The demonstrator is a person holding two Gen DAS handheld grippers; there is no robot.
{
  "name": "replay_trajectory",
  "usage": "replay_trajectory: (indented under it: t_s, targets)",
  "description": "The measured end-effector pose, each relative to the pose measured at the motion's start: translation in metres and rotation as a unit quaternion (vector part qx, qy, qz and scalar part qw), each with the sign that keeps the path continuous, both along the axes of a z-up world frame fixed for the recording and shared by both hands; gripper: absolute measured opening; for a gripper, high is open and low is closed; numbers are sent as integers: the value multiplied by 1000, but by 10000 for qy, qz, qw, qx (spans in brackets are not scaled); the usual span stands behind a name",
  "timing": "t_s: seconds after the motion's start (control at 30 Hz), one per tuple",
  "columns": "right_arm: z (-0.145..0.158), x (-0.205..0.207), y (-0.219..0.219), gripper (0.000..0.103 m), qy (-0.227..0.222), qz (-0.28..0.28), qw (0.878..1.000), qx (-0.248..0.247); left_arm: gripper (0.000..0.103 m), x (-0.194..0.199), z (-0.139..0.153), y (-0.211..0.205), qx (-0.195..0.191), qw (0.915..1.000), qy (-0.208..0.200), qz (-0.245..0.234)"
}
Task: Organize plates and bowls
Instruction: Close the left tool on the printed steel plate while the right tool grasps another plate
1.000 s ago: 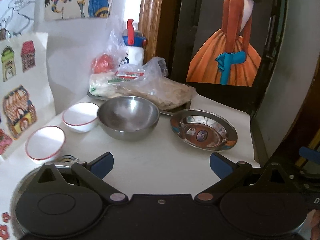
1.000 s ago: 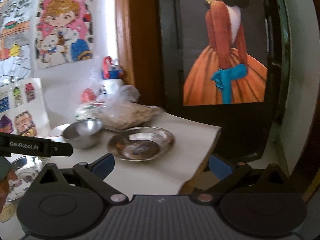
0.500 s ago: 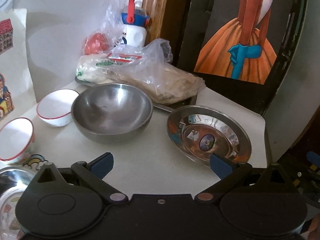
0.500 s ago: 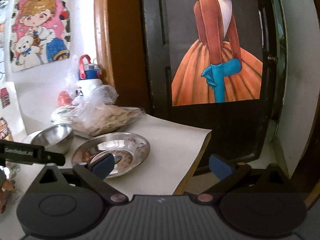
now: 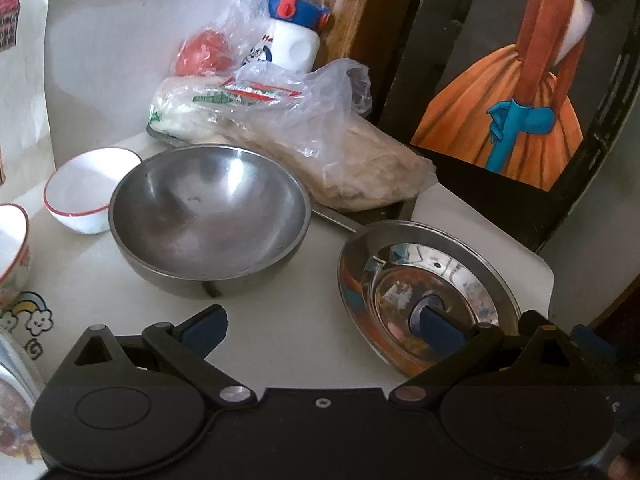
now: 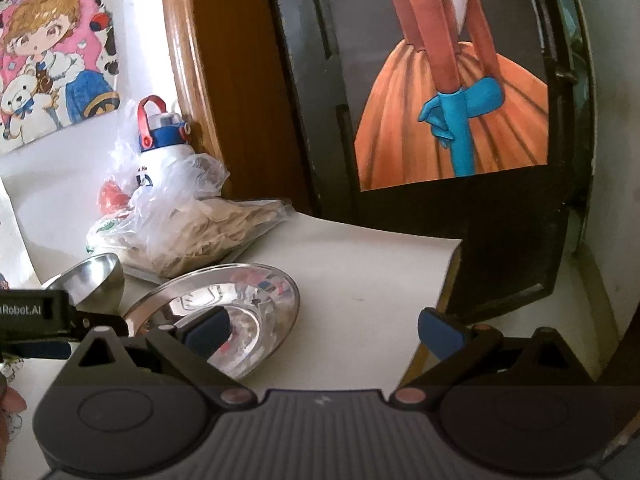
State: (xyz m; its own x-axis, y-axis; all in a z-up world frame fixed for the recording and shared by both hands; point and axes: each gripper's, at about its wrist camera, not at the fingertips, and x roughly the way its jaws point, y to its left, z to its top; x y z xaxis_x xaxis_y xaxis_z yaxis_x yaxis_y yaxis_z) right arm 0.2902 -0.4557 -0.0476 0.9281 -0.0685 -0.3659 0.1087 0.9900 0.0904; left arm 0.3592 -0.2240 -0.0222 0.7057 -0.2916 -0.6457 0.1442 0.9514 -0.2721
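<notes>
White surface [image 5: 288,336] runs back to a wall hung with cartoon drawings and a dark door bearing a painting [image 6: 452,92] of a figure in an orange dress with a blue glove. On it, from the left wrist view, sit a steel bowl [image 5: 208,216], a steel plate [image 5: 424,292] to its right, and two white bowls with red rims, one just left of the steel bowl [image 5: 80,196] and one at the frame's left edge [image 5: 12,248]. Behind them lie plastic bags [image 5: 320,148] and a white bottle [image 5: 294,36] with a blue and red cap. The only readable writing is "Robot.AI" on the left gripper's body in the right wrist view; the bottle's and bag's print is too blurred to read. Both the left gripper [image 5: 320,324] and right gripper [image 6: 324,328] have their jaws spread wide and hold nothing. Compared with a second ago, both cameras have moved closer: the steel bowl and plate loom larger, and one finger of each gripper now overlaps the plate.
</notes>
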Motion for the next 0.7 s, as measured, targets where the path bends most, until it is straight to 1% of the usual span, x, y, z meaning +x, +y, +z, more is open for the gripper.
replay_trajectory:
  t_s: [0.17,0.4,0.57,0.63,0.7]
  targets:
    - [-6,11,3,95,89,77,9999,-54,102,8,-6,-1,-159,9998,39,77]
    - [-8,16,6,84,120,182,9997,-94,100,10,-12,-6,-130,9999,-88,70]
    - [-8,21,7,70,194,300,9993,-97,95,11,-13,-9,-48,9999,-151,43]
    - [-8,22,7,61,224,314,9992,-79,91,12,-13,-10,-59,9999,-151,30]
    - [-10,23,6,55,257,322,9991,-30,84,13,-13,-10,-118,9998,-141,-15]
